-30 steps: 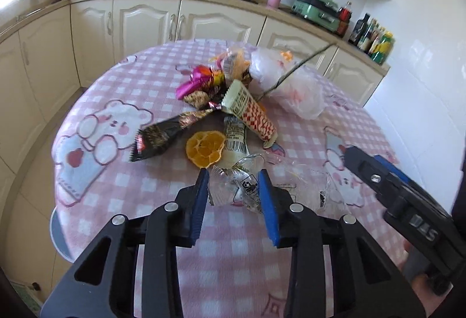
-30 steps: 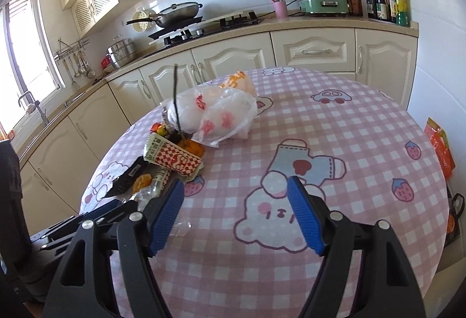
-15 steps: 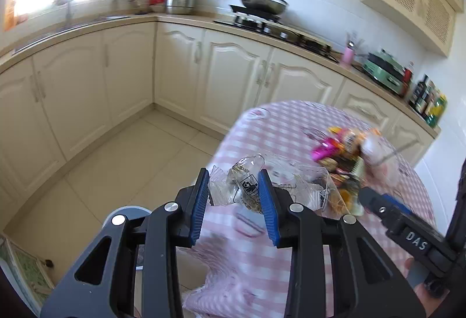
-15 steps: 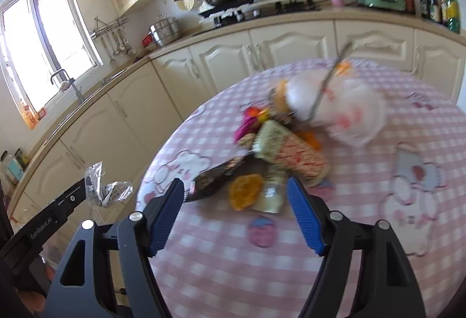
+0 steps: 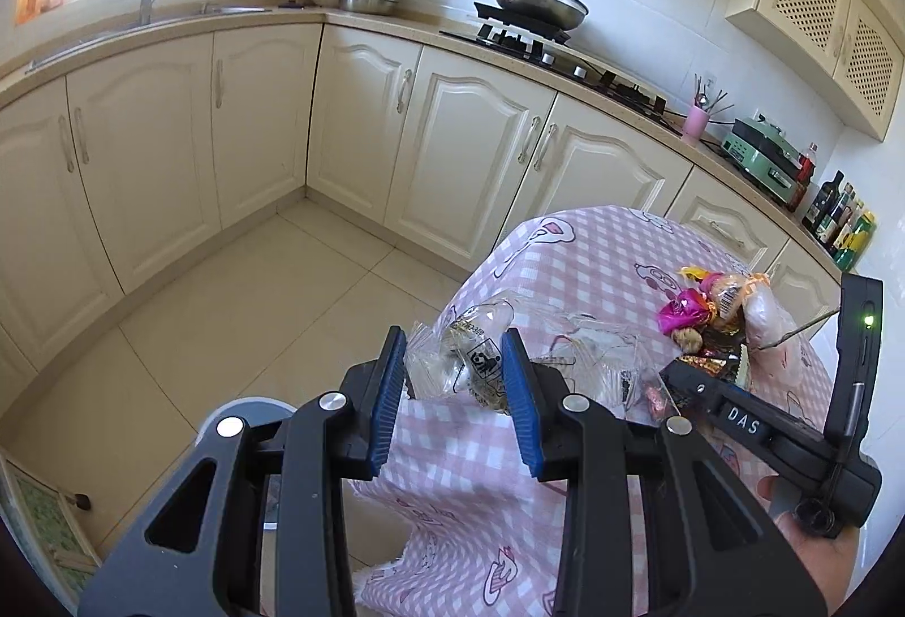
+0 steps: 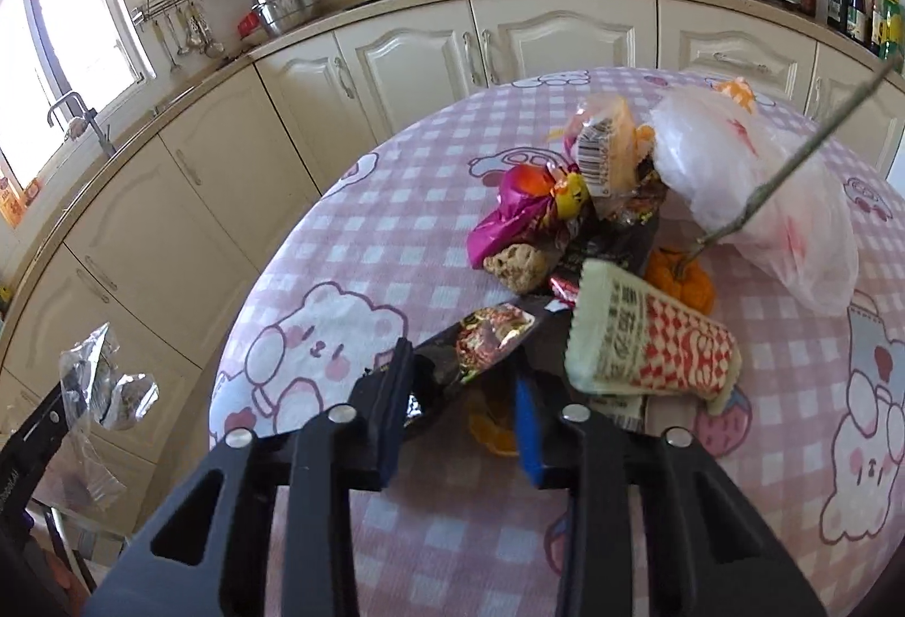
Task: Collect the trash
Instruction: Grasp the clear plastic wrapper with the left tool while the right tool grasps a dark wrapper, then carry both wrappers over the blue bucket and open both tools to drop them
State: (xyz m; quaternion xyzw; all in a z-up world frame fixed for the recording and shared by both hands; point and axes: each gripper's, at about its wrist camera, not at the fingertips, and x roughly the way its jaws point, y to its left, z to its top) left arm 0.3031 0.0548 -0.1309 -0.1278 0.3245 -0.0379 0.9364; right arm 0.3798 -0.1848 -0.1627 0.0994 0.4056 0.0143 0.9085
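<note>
A: Left gripper (image 5: 455,379) — status?
B: Its fingers are clamping a crumpled clear plastic wrapper (image 5: 464,357), holding it off the edge of the surface (image 5: 588,249), above the tiled floor (image 5: 237,300).

A: Right gripper (image 6: 461,410)?
B: Its fingers are closing around the near end of a dark foil snack wrapper (image 6: 486,334), which is lying on the surface. Whether the pads are pressing it yet, I cannot tell.

A: Remaining trash?
B: From the right wrist view, a red-and-white checked packet (image 6: 650,345) is lying at 2 o'clock of the right gripper, a magenta wrapper (image 6: 509,218) at 12, and a white plastic bag (image 6: 752,176) at 1.
</note>
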